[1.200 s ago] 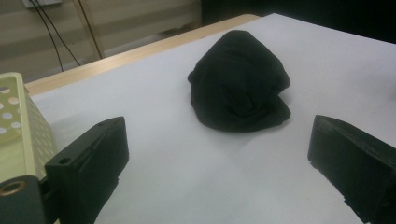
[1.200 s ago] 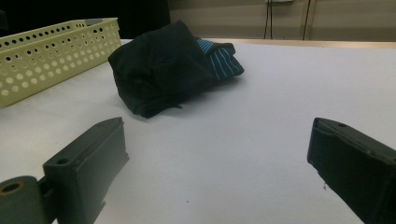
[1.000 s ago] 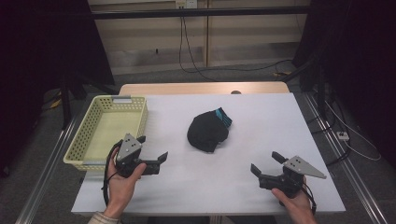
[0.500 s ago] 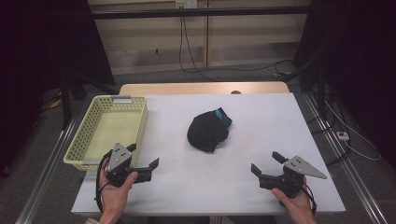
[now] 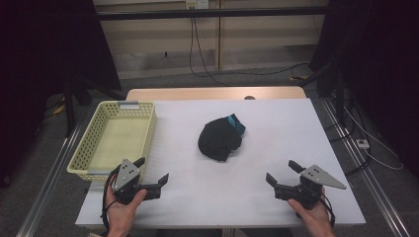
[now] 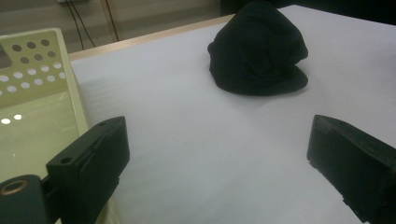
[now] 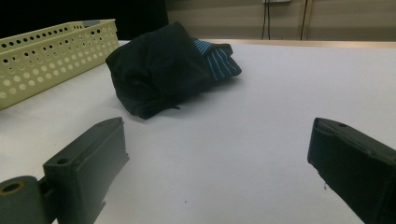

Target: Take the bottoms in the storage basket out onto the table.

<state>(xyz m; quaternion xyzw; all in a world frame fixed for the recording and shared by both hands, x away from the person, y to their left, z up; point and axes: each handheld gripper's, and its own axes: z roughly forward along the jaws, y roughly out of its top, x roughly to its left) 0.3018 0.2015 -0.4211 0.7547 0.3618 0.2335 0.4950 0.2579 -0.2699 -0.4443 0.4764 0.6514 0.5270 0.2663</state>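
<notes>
A bundled black cloth with a blue striped cuff (image 5: 220, 138) lies in the middle of the white table (image 5: 276, 128). The same bundle (image 6: 258, 51) sits ahead of the left jaws, and its striped cuff (image 7: 215, 58) faces the right gripper view. My left gripper (image 5: 153, 173) rests open near the front left edge, beside the basket's near corner. Open too, my right gripper (image 5: 283, 172) sits near the front right edge. Nothing lies between either pair of jaws.
A pale yellow perforated basket (image 5: 88, 148) stands along the table's left side with nothing in it; its wall (image 6: 32, 79) is close to my left jaw. Metal rails run along both table sides, and cables lie on the floor beyond.
My left gripper has drawn back toward the front edge and a little leftward. The right gripper and the cloth bundle have stayed put.
</notes>
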